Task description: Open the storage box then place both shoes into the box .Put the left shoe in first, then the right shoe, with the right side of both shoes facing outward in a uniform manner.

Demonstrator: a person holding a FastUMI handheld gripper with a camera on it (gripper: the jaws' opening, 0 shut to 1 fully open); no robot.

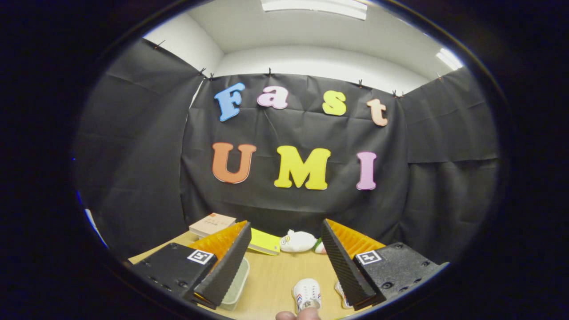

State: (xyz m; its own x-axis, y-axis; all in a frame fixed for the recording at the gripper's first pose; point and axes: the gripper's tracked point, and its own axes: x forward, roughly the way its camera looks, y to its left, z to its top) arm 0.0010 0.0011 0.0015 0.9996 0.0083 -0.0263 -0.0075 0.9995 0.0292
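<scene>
**Box to the left of the fingers, shoes low between them**

The gripper [284, 262] hangs above the desk [271, 275] with its fingers spread wide, holding nothing. The storage box [235, 280], a pale translucent tub, sits on the desk partly hidden behind the left finger; I cannot tell from here whether its lid is on. One small white shoe [306, 293] lies in the gap between the fingers, its long axis running toward the far edge. A second shoe [341, 294] peeks out just beside the right finger. A person's fingertip [297, 315] shows at the near edge. Since the box comes first, I judge the next move must swing left and down.
</scene>
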